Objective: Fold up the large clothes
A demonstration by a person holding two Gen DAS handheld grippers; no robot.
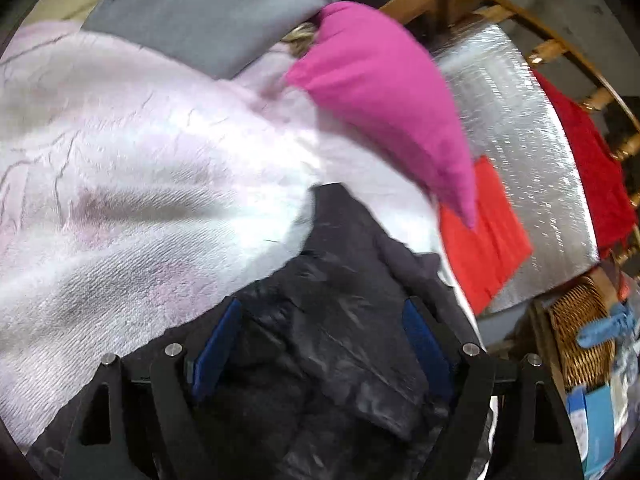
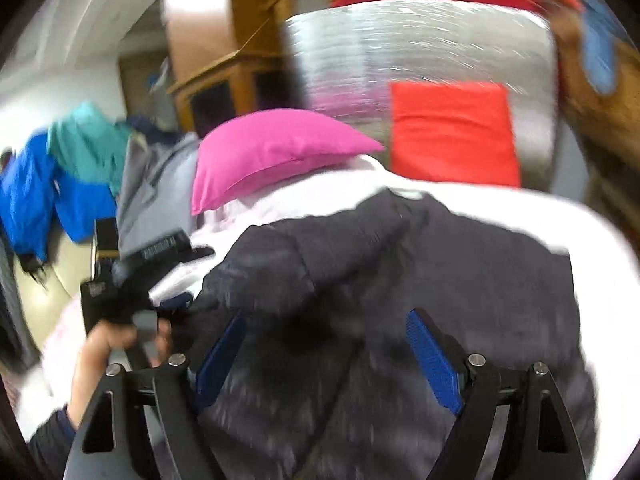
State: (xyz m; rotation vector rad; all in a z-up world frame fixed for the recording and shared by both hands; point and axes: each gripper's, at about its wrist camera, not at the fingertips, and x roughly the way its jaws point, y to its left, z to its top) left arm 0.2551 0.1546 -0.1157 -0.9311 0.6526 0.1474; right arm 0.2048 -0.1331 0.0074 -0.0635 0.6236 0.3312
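Observation:
A dark padded jacket [image 1: 332, 320] lies on a pale pink-white blanket [image 1: 120, 168]. My left gripper [image 1: 324, 320] is open, its blue pads [image 1: 216, 344] spread wide just over the jacket. In the right wrist view the same jacket [image 2: 420, 280] fills the lower middle, and my right gripper [image 2: 326, 344] is open over it, blue pads [image 2: 434, 364] apart. The left gripper [image 2: 120, 280] and the hand holding it show at the left edge of that view, beside the jacket. Both views are blurred by motion.
A magenta pillow [image 1: 384, 100] and a grey garment [image 1: 208, 12] lie on the blanket. A silver foil surface [image 1: 520, 160] holds a folded red-orange cloth [image 1: 484, 240]; a red cloth [image 1: 588, 168] hangs behind. A wicker basket [image 1: 580, 332] stands right. Blue and teal clothes [image 2: 60, 184] hang left.

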